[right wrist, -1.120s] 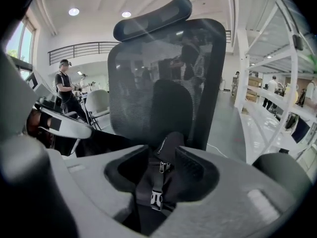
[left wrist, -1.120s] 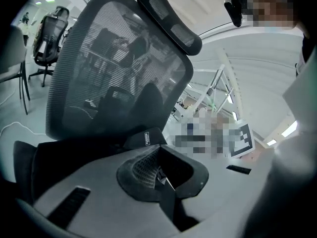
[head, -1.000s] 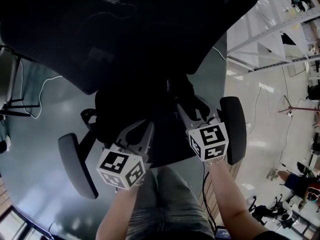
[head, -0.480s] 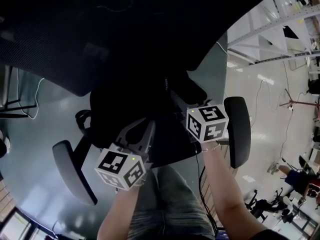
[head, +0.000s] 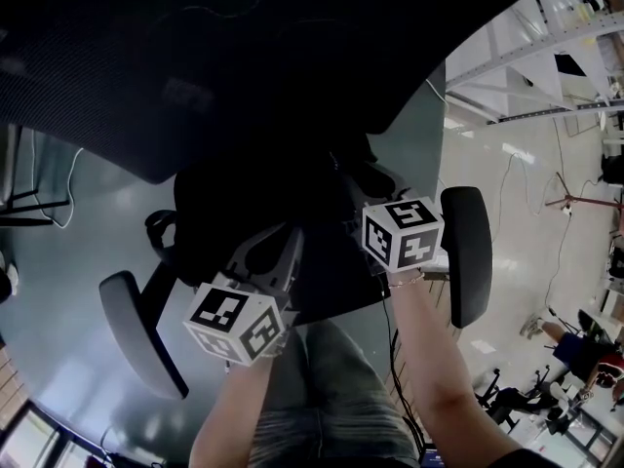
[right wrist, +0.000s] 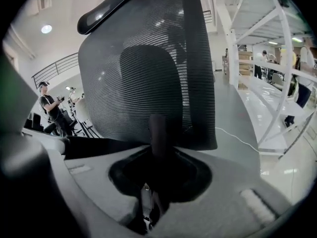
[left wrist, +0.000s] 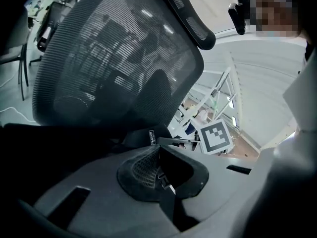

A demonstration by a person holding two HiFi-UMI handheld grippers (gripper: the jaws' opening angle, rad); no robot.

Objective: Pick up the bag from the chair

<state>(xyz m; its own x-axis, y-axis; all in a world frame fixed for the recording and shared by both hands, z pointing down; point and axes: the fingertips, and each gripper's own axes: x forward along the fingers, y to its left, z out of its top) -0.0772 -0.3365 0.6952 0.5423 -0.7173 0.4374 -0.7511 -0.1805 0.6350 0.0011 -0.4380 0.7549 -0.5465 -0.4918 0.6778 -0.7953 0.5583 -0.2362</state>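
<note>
A: Nearest you, at 6 o'clock in the head view, your forearms reach out over your knees. Your left claw [left wrist: 161, 168] carries the left cube [head: 234, 322] at 7 o'clock. Your right claw [right wrist: 157, 176] carries the right cube [head: 402, 234] at 3 o'clock.

B: In the left gripper view, your left claw's jaws are drawn together on black mesh fabric of the bag [head: 229, 213]. A labelled strap [left wrist: 151, 137] crosses just beyond them at 12 o'clock.

A: Your right claw's jaws have just been closing. In the right gripper view they pinch a dark strap [right wrist: 158, 133] that stands straight up out of them.

B: The bag is a black heap on the chair seat [head: 336, 295], at the centre of the head view, with both claws reaching into it. A loop [head: 161, 230] sticks out at 9 o'clock. It is too dark to tell whether the bag rests on the seat or hangs just clear.

A: Further out, the left armrest [head: 141, 334] lies at 8 o'clock and the right armrest [head: 466, 256] at 3 o'clock. The mesh backrest [head: 244, 57] fills 12 o'clock.

B: Beyond that, you have glossy floor [head: 88, 261] at 9 o'clock and white racking [head: 526, 57] at 2 o'clock. Far off in the right gripper view, a person [right wrist: 49, 108] stands at 9 o'clock.
</note>
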